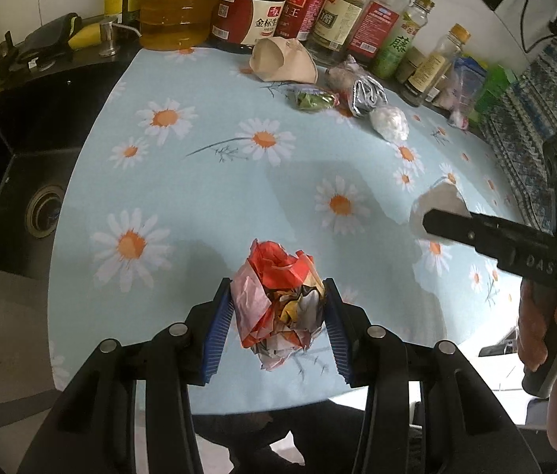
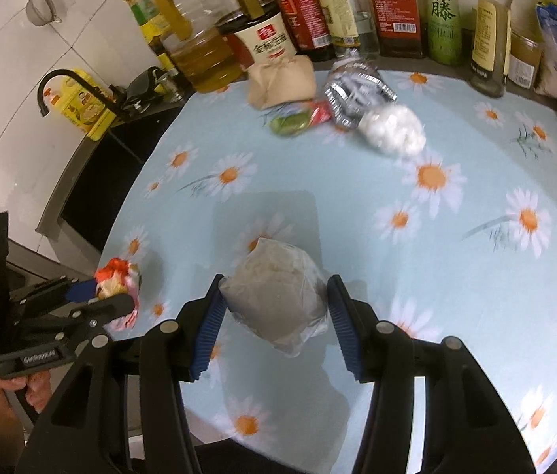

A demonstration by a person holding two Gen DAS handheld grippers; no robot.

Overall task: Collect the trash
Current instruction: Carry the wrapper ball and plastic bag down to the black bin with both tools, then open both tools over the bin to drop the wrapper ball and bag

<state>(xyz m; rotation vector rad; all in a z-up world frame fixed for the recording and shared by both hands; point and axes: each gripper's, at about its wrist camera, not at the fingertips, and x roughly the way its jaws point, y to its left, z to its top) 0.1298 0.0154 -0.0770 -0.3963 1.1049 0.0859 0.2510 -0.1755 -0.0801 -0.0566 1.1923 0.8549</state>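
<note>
The left gripper pinches a crumpled red-and-white paper wad and the right gripper clamps a grey plastic-wrapped lump, both above the daisy-print tablecloth; keep both squeezes firm while carrying

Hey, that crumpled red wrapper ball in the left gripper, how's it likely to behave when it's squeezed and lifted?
The crumpled red wrapper ball looks like loosely wadded thin paper or film, so it's probably very light and should crush inward between the left gripper pads rather than resist. Its creased surface likely grips the ribbed blue pads well. Loose flaps at the bottom may dangle or spring open.
</note>
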